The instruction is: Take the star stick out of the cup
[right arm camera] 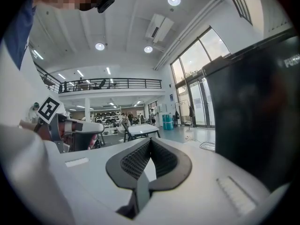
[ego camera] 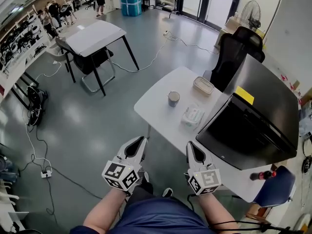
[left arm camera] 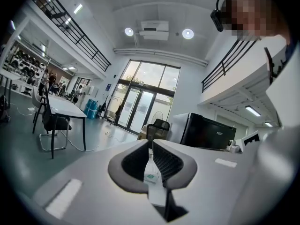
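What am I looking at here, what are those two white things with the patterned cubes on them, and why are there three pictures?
There is no robot here. A person holds two hand-held clamps, the left gripper and the right gripper, each with a marker cube on it. The head view comes from a camera on the person's head, looking down. The other two views come from a camera on each gripper, looking along its jaws. Both pairs of jaws are closed and hold nothing. On the white table are a cup, a lidded box, a packet that looks like wipes and a large black machine. I can't make out whether a star stick is in the cup.
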The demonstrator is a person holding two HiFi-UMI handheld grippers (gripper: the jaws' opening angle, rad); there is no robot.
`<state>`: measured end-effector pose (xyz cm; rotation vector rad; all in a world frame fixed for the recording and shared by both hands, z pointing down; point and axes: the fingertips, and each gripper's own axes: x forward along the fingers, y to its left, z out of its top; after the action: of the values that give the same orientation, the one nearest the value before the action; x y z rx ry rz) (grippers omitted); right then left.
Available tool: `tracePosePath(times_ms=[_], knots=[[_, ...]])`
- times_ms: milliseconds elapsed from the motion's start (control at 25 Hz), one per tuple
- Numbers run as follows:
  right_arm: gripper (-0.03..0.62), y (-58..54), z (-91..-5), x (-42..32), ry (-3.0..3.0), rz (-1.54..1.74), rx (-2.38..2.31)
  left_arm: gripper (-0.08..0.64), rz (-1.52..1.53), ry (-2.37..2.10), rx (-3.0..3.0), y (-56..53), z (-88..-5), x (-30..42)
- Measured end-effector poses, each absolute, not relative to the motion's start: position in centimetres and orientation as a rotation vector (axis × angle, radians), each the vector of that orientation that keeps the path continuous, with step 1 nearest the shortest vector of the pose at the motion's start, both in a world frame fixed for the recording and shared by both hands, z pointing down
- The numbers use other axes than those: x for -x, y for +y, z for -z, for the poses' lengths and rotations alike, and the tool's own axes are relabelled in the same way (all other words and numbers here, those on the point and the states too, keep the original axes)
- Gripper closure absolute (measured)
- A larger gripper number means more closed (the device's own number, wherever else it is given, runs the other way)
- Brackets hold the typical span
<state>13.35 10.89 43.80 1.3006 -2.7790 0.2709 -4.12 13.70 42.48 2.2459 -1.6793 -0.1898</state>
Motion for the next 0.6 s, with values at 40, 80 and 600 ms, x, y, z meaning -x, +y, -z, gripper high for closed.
tracePosePath(times_ms=[40, 80, 600], knots=[[0.586, 10.4, -43.7, -12.9, -2.772, -0.270, -1.314, 0.535, 0.191, -1.671, -2.252, 13.1, -42.4, 4.7], [0.586, 9.9, -43.7, -12.4, -2.765, -0.269, -1.327, 0.535, 0.191, -1.664, -2.256, 12.4, -42.4, 5.3], [0.586, 5.5, -44.4, -7.5, -2.629, -0.267, -1.503, 0.536, 0.201, -1.519, -2.290, 6.1, -44.5, 11.8]])
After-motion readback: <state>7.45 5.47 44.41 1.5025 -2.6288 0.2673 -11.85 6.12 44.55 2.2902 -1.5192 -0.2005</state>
